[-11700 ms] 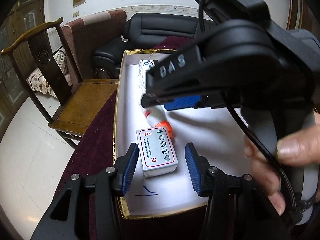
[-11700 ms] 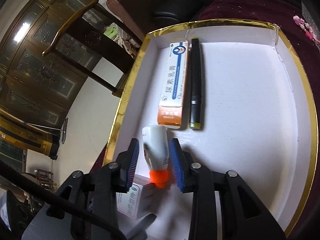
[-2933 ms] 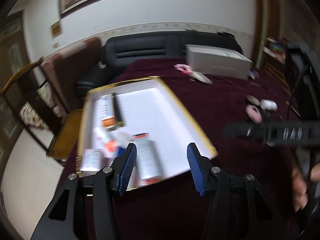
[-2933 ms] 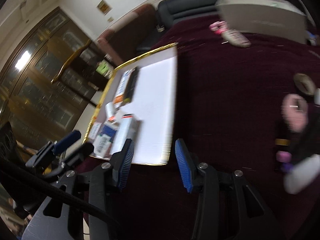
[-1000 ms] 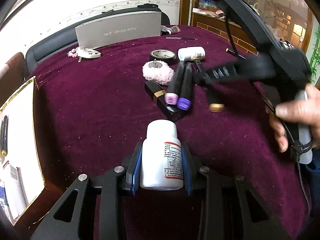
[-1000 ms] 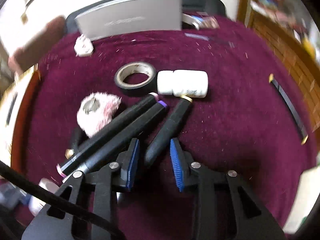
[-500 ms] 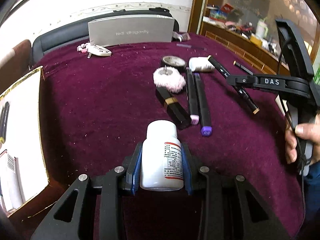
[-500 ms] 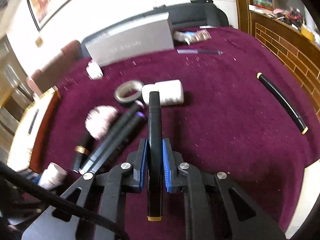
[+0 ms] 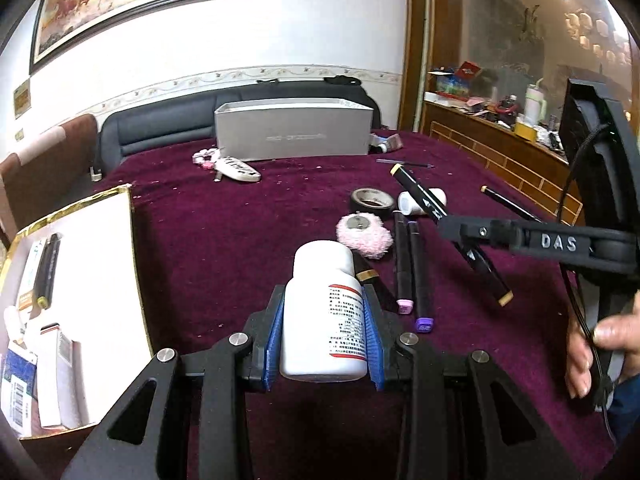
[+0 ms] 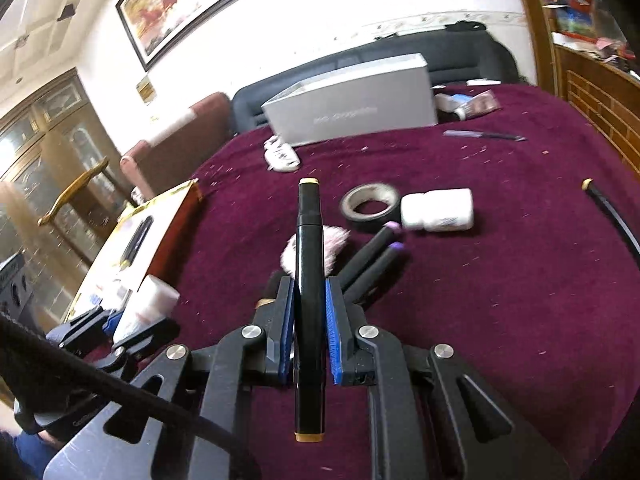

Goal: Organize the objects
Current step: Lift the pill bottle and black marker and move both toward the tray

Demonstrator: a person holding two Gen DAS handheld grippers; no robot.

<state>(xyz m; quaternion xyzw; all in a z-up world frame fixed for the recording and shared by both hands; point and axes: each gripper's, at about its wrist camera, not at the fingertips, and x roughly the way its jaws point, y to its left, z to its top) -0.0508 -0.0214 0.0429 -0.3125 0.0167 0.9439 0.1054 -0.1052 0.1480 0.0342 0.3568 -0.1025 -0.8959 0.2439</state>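
Maroon velvet cloth point(image 9: 240, 240) covers the table in the left wrist view, and at lower centre the left gripper point(image 9: 324, 332) has its blue pads clamped on a white pill bottle point(image 9: 326, 312), held upright clear of the cloth. At the left edge of the frame lies the gold-rimmed white tray point(image 9: 132, 240), with boxes and a dark pen already in it. Right of centre sit a pink puff point(image 9: 366, 236), two purple-tipped markers point(image 9: 416, 276), a roll of tape point(image 9: 372, 202) and a second white bottle point(image 9: 420, 202) on its side; at the right edge a hand point(image 9: 600, 344) carries the other tool. In the right wrist view, the right gripper point(image 10: 308, 316) is pinched narrow on a black marker point(image 10: 309, 280) with gold end caps, the marker running lengthwise between the pads and sticking out far at both ends. The tray rim point(image 10: 160, 204) shows at middle left, and the bottle in the left tool at lower left. Both pickups look done, so the step in hand is the carry to the tray. Next, each load has to swing left over the gold rim and come down on bare white floor beside the things already there. The long marker should land flat and parallel to the pen, its ends clear of the tray wall.
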